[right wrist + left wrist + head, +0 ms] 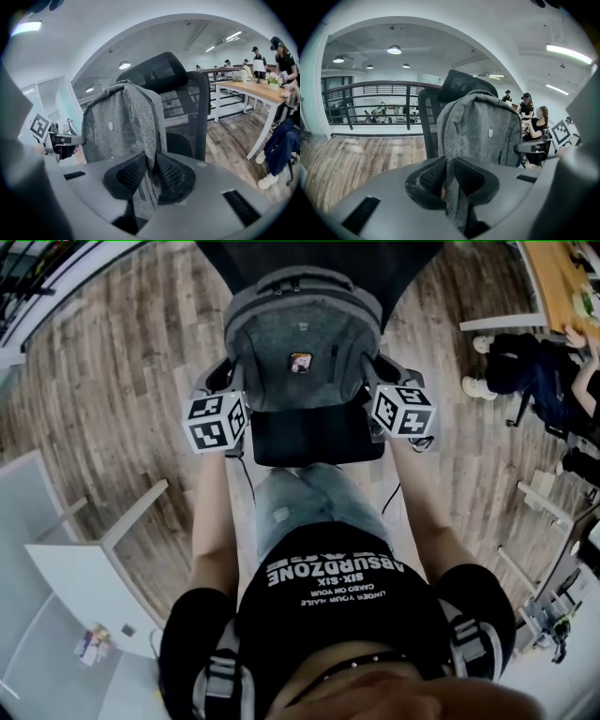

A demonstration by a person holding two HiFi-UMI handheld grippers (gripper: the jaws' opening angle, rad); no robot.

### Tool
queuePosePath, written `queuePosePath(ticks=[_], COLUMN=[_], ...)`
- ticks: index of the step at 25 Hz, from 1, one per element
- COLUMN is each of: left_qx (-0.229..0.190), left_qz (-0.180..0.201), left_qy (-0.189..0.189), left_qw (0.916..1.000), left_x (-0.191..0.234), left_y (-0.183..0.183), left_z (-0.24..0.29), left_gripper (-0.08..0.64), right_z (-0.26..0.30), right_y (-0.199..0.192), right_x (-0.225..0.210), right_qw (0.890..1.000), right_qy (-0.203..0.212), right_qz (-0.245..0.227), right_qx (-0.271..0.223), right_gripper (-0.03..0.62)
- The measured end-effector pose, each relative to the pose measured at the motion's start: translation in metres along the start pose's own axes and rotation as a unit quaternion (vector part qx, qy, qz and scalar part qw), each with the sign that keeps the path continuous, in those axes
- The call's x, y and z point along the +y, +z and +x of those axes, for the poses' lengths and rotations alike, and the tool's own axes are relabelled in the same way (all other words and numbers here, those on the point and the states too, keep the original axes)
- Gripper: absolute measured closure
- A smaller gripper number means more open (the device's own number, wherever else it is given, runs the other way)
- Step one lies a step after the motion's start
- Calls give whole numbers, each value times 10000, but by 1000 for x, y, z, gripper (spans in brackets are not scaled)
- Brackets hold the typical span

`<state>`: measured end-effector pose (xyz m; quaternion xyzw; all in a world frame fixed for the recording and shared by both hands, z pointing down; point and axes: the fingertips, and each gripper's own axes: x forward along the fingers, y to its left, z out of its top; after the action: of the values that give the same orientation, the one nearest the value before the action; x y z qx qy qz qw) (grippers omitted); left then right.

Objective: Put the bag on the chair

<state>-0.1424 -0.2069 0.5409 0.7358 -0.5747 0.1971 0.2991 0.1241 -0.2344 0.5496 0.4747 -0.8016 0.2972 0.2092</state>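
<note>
A grey backpack stands upright on the black seat of an office chair, its back against the mesh backrest. My left gripper is shut on the fabric of the bag's left side; the cloth runs down between the two pads. On the other flank my right gripper is shut on the bag's right edge in the same way. The bag's front with a small round badge faces me. Both marker cubes flank the bag.
The chair's armrests stick out on both sides of the bag. Wooden floor surrounds the chair. A wooden table with seated and standing people is to the right. White desks stand at my lower left. A railing runs behind.
</note>
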Motion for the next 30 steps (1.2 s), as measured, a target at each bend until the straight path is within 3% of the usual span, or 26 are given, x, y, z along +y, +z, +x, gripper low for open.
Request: queuePosePath(ticks=[30], left_qx=[439], left_qz=[-27], left_qy=[188], left_qw=[9989], left_x=[21], left_y=[-30], left_z=[50], left_gripper=[499], right_z=[53], right_y=[-24], right_x=[-19], right_qw=[9990], right_qy=[-98], right_qz=[-55], right_qx=[424], right_gripper=[522])
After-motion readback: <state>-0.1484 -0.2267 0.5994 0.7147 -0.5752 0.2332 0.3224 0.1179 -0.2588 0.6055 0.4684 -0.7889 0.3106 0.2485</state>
